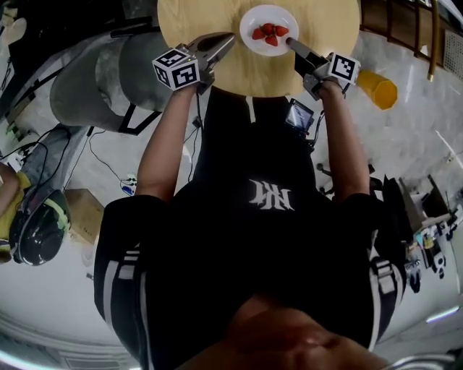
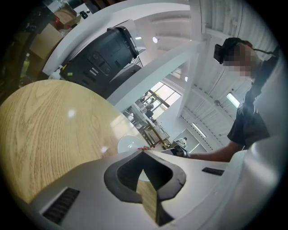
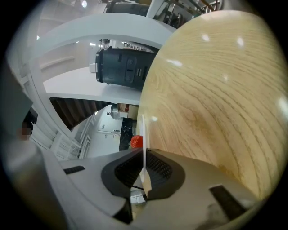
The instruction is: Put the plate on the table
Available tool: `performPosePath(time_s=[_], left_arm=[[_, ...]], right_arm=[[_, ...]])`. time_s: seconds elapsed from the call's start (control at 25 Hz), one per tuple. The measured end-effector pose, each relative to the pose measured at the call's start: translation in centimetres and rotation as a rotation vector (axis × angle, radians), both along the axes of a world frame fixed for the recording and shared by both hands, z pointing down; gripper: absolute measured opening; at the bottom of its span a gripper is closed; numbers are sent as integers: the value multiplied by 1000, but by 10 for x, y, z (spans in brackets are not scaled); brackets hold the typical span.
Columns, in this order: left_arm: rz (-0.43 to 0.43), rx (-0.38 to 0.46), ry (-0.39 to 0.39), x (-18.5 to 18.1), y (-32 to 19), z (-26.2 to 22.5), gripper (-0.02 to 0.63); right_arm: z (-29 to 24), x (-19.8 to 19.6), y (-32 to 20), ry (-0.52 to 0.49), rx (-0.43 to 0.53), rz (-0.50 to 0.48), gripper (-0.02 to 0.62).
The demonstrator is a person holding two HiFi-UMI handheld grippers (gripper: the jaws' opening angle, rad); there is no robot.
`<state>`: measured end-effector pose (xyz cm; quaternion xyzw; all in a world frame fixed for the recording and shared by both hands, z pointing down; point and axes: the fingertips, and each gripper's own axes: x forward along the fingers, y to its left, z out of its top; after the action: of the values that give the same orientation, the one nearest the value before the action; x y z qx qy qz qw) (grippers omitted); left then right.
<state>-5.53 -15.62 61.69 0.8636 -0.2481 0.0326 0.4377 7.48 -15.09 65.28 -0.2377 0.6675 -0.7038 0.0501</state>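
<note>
- Right hand-held gripper (image 3: 144,176): clenched on the plate (image 1: 269,11). The white rim runs edge-on between the pads in the right gripper view, so the grip is thin and sits at the very lip.
- Left hand-held gripper (image 1: 230,37): the tip is at the plate's left rim. Its own view shows the jaws drawn close with a narrow wedge of gap. I cannot confirm whether the pads actually pinch the rim.
- Plate: spans between the two tips over the round wooden tabletop (image 1: 325,22), well inside its edge. It carries loose strawberries (image 1: 270,32) in the middle. Contact with the wood cannot be told.
- Step in hand (judged): final set-down.
- Method: bring both ends down together and level, since a tilt toward either side would roll the fruit.
- Method: keep the right pinch firm until the base sits flat. A lip grip could let the plate pivot.
- Release: open only once the plate bears on the wood, then draw each hand-held gripper straight outward along the surface, without lifting under the rim.
</note>
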Motion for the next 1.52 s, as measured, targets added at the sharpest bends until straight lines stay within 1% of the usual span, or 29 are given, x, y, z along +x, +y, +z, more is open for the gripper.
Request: performPosePath(time_s=[0.12, 0.4, 0.88, 1.16, 1.4, 1.52], left_arm=[[8, -3, 1, 3, 1, 2, 2], [26, -14, 6, 8, 5, 6, 2], [-1, -22, -3, -8, 4, 11, 2], [4, -33, 3, -5, 9, 14, 2], [23, -45, 10, 2, 16, 18, 2], [32, -44, 9, 6, 17, 18, 2]], right_arm=[[7, 0, 2, 16, -9, -10, 14], [12, -7, 2, 16, -6, -23, 15], [19, -14, 3, 37, -15, -39, 14], [20, -17, 1, 56, 5, -54, 12], [20, -19, -1, 106, 34, -78, 15], [29, -9, 0, 234, 47, -113, 17]])
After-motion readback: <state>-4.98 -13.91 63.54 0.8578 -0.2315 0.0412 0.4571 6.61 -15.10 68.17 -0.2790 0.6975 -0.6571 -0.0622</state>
